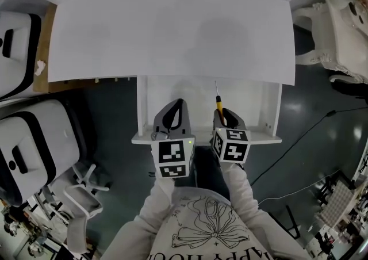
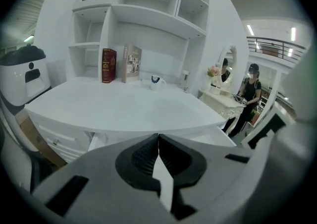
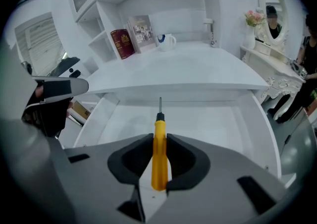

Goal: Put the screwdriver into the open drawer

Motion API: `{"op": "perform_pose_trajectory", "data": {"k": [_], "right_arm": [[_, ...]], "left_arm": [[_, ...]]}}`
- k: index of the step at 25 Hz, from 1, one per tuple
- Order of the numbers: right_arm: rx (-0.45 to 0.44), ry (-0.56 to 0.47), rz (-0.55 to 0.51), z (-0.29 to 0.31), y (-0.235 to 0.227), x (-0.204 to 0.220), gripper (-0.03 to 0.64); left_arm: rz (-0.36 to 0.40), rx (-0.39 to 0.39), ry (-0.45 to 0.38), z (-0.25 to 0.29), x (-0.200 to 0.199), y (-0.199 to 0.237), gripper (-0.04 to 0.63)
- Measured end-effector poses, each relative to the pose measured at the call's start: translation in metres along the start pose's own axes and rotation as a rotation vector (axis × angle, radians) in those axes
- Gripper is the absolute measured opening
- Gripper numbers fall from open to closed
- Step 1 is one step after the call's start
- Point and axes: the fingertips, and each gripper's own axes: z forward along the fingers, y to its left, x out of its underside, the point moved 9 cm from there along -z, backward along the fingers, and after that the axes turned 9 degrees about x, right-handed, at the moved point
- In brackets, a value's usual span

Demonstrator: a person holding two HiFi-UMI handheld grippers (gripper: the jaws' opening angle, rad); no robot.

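Right gripper view showed the right gripper [image 3: 159,143] with fingers clamped on the yellow-handled screwdriver [image 3: 159,166], tip over the open white drawer [image 3: 213,124] below the white tabletop [image 3: 188,67], while the left gripper [image 2: 158,142] had its fingers closed together, empty.

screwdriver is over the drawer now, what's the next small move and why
Probably lower the right tongs a little, then open them: they grip the screwdriver by its yellow handle over the open drawer, tip seemingly clear of its floor.
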Motion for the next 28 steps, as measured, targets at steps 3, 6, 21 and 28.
{"op": "perform_pose_trajectory", "data": {"k": [3, 6, 21, 28], "right_arm": [[-0.010, 0.038, 0.012, 0.016, 0.002, 0.000, 0.080], [-0.008, 0.071, 0.019, 0.031, 0.003, 0.001, 0.080], [0.005, 0.180, -0.009, 0.084, 0.005, 0.006, 0.080], [-0.001, 0.230, -0.033, 0.097, 0.007, 0.011, 0.080]], "left_arm": [[-0.006, -0.004, 0.011, 0.006, 0.002, 0.006, 0.006], [-0.012, -0.011, 0.023, 0.011, 0.005, 0.013, 0.006], [-0.053, -0.030, 0.071, 0.027, 0.021, 0.033, 0.006], [-0.059, -0.029, 0.076, 0.032, 0.021, 0.034, 0.006]]}}
